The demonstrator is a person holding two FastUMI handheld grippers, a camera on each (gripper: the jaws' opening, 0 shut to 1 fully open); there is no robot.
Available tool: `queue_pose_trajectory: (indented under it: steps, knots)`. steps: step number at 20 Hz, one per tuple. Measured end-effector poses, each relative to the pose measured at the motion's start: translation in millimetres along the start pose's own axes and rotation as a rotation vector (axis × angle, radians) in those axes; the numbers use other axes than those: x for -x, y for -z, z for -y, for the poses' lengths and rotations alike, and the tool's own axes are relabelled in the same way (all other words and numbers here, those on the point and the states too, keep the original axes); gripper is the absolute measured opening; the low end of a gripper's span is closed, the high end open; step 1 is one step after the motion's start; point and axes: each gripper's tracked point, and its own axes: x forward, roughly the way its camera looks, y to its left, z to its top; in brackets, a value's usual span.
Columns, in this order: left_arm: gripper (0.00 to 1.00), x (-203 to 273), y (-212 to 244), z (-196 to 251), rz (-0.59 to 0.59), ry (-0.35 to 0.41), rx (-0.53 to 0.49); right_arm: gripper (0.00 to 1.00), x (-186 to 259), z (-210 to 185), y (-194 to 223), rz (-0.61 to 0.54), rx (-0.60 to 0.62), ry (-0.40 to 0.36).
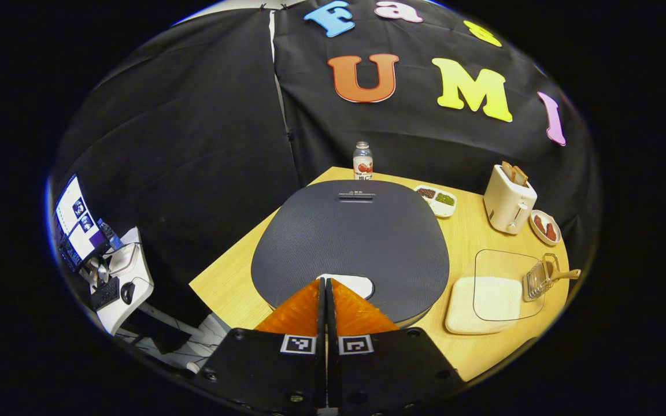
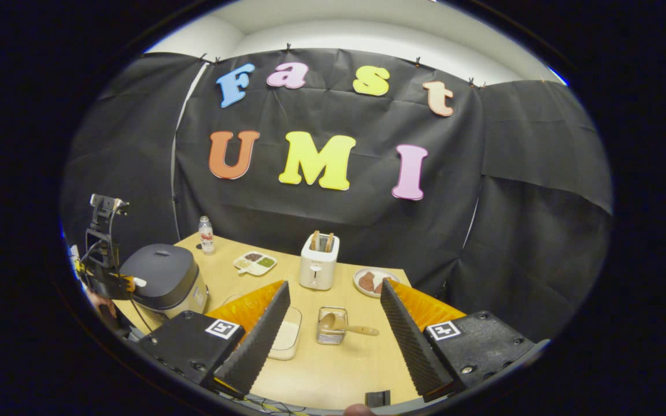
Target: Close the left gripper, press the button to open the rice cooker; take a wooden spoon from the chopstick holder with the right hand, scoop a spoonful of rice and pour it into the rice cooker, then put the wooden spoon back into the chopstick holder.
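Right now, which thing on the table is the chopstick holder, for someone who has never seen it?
Start at the white toaster by the back wall and come toward the table's near edge. The chopstick holder is the small wire rack there, beside the rice container. Unlike its neighbours, a wooden spoon lies across it.

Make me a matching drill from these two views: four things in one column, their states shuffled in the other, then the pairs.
1. rice cooker
2. wooden spoon
3. left gripper
4. right gripper

A. jaws wide apart
B. jaws together
C. lid down
D. lying in the chopstick holder

Pairs: 1-C, 2-D, 3-B, 4-A
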Motion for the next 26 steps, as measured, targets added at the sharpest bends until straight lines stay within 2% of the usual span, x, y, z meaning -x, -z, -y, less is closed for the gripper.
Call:
queue_pose_trajectory:
  steps: [3,6,12,16,20,24,26]
  knots:
    - [0.01,2.6,1.2,2.9,-0.052,0.048,0.064,1.0,-0.2,-1.1,0.6,-0.005,-0.002,-0.001]
    - [0.01,0.9,1.5,2.4,-0.041,0.04,0.014,1.0,-2.8,-6.9,2.1,-0.012,0.001,-0.015]
    - [0.01,3.8,3.8,2.5,-0.069,0.052,0.004,1.0,-0.5,-10.4,-2.3,-0.007,0.001,-0.023]
    - [0.01,-0.1,-1.0,4.0,-0.054,0.025,-0.036,1.0,-0.1,-10.2,-2.9,-0.011,0.016,-0.021]
    - [0.01,4.2,1.7,17.9,-0.105,0.09,0.052,1.0,-1.3,-12.3,-7.1,-0.005,0.022,-0.023]
    - [0.01,6.6,2.8,17.3,-0.1,0.075,-0.001,1.0,-2.3,-15.9,-3.4,-0.016,0.023,-0.031]
    - [0.01,6.3,2.4,19.1,-0.127,0.097,0.036,1.0,-1.6,-14.8,-4.9,-0.013,0.019,-0.033]
